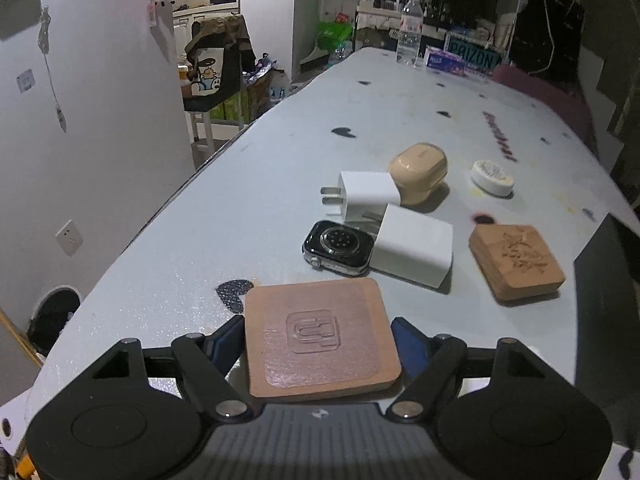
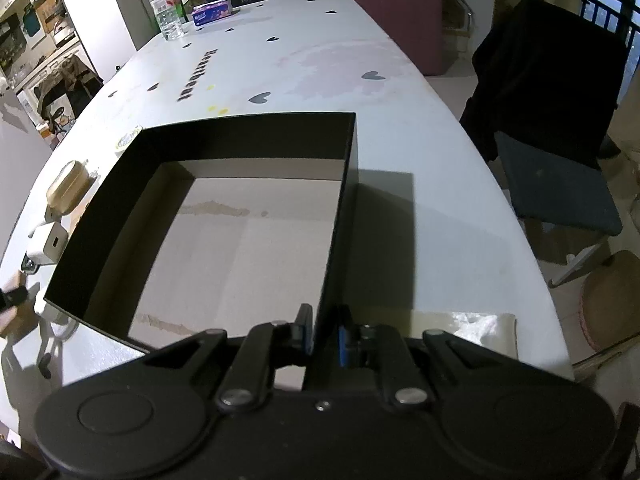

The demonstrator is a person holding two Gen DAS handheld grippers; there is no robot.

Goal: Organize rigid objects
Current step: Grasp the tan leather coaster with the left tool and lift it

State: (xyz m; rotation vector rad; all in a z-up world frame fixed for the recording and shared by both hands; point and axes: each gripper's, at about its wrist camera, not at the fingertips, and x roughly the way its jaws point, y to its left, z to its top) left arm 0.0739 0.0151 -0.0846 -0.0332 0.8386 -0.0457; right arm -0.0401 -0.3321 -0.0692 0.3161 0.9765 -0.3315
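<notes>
the left gripper (image 1: 320, 344) pinches a flat square wooden coaster (image 1: 320, 340) by its two opposite edges, one blue finger pad (image 1: 408, 344) on each side. the coaster is thin, stiff and probably light, with rounded corners and a clear sticky patch with a raised logo on its top face. the sawn edges should give decent friction, so this edge hold looks right; the glossy patch would be slippery to press on.

beyond the fingertips lie a smartwatch (image 1: 338, 248), glassy and easily scratched, touching a white charger (image 1: 414, 250). a second charger (image 1: 362, 194), prongs bare, sits farther ahead against a beige earbud case (image 1: 418, 178), smooth, rounded and likely to slip. ahead and to the right of the fingers are a thicker carved wooden block (image 1: 516, 262) and a small white round tin (image 1: 492, 177).

the right gripper (image 2: 324, 330) is closed on the thin right wall of an open black box (image 2: 348, 152), one finger inside, one outside. the card wall looks stiff but bendable, and the pale floor holds nothing in view.
</notes>
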